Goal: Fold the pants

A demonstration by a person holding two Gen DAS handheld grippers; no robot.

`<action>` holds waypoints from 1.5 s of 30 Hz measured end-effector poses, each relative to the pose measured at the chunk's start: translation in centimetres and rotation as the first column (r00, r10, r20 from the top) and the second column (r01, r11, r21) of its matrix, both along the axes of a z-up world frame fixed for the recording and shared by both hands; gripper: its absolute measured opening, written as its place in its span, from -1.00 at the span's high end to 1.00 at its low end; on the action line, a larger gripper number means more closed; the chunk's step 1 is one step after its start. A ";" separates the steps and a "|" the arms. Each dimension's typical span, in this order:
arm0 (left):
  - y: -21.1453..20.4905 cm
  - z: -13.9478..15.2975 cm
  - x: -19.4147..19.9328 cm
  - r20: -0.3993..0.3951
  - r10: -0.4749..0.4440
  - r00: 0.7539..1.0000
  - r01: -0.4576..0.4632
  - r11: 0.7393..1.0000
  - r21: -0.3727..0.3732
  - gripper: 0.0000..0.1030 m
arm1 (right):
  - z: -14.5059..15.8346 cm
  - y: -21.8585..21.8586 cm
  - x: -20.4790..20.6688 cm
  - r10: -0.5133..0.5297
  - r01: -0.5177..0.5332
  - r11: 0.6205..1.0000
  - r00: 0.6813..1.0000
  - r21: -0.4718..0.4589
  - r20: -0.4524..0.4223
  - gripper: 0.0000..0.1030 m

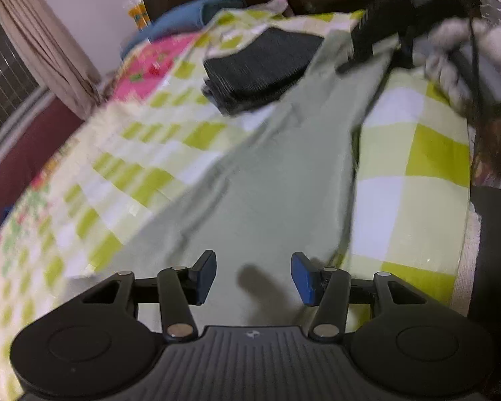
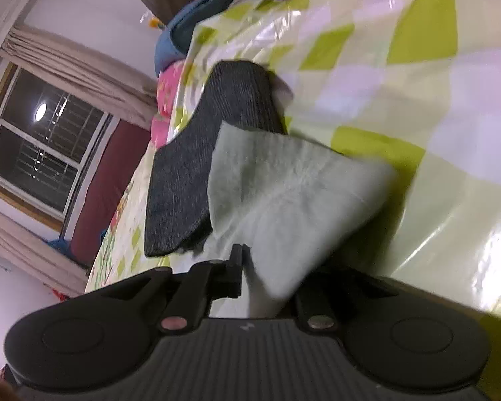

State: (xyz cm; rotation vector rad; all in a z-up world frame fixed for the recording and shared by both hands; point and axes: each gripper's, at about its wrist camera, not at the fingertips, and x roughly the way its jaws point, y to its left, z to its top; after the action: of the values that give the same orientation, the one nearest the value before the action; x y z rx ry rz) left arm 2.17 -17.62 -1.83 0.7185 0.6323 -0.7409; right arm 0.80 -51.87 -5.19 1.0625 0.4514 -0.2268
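Pale green pants [image 1: 277,173] lie stretched along the checked bed cover, running from near my left gripper toward the far right. My left gripper [image 1: 254,277] is open just above the near end of the pants, blue pads apart, holding nothing. The right gripper [image 1: 367,56] appears far off in the left wrist view, at the pants' far end. In the right wrist view my right gripper [image 2: 250,267] is shut on the pale green pants [image 2: 284,193] and lifts a flap of cloth that hides one finger.
A folded dark grey garment [image 1: 264,67] lies on the bed beside the pants; it also shows in the right wrist view [image 2: 197,170]. The green-and-white checked cover [image 1: 417,153] spans the bed. A blue pillow [image 1: 190,16] sits at the head. A window with curtains [image 2: 43,140] is left.
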 end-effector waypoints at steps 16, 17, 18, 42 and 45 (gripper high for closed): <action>4.7 0.7 0.0 -0.052 0.053 0.997 -0.061 0.984 -0.166 -0.25 | 12.1 11.7 3.6 0.212 -0.220 0.872 0.975 -0.438 -0.067 0.92; 5.9 1.1 0.2 -0.045 0.078 0.996 -0.085 0.980 -0.180 -0.25 | 12.6 13.8 4.3 0.257 -0.263 0.842 0.963 -0.471 -0.078 0.92; 7.1 1.5 0.2 -0.038 0.105 0.994 -0.111 0.975 -0.193 -0.25 | 13.0 16.1 5.3 0.327 -0.327 0.807 0.941 -0.492 -0.090 0.92; 29.5 2.7 -2.1 -0.086 0.567 0.819 -0.556 0.747 -0.365 -0.29 | 5.6 54.0 6.5 0.628 -0.543 -0.279 0.521 -0.792 -0.578 0.92; 30.6 2.6 -1.9 -0.093 0.583 0.807 -0.570 0.730 -0.378 -0.29 | 6.1 55.5 6.0 0.652 -0.485 -0.325 0.507 -0.812 -0.564 0.93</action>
State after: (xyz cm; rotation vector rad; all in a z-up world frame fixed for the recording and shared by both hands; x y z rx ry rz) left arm 0.23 12.95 0.72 0.1321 0.6089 -0.2491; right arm 6.83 3.67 0.95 -0.7271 0.5155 0.5061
